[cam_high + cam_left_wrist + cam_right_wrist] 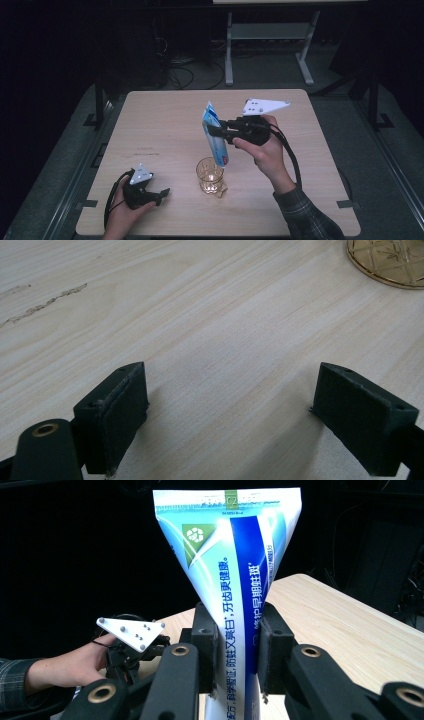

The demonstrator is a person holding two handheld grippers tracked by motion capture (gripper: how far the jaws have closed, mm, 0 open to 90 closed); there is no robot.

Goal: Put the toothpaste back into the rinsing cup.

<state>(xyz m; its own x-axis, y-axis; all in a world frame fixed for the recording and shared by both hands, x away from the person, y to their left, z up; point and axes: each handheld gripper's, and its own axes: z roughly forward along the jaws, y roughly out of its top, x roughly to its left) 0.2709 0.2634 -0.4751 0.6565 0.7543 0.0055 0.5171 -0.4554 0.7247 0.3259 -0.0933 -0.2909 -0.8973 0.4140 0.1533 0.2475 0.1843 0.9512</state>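
Observation:
A blue, white and green toothpaste tube (215,135) hangs upright above the table, crimped end up, its lower end just over an amber glass cup (209,175). My right gripper (214,132) is shut on the tube's middle; both pads press its sides in the right gripper view, where the tube (235,570) fans out above the jaws. My left gripper (161,194) rests low at the table's front left, open, with bare wood between its pads (122,405). The cup's rim (387,262) peeks in at the top right of the left gripper view.
The wooden table (150,130) has dark floor on all sides. A white desk frame (270,35) stands behind its far edge. Faint scuff marks (45,302) mark the wood ahead of the left gripper. The left hand and its gripper (131,640) appear beyond the right jaws.

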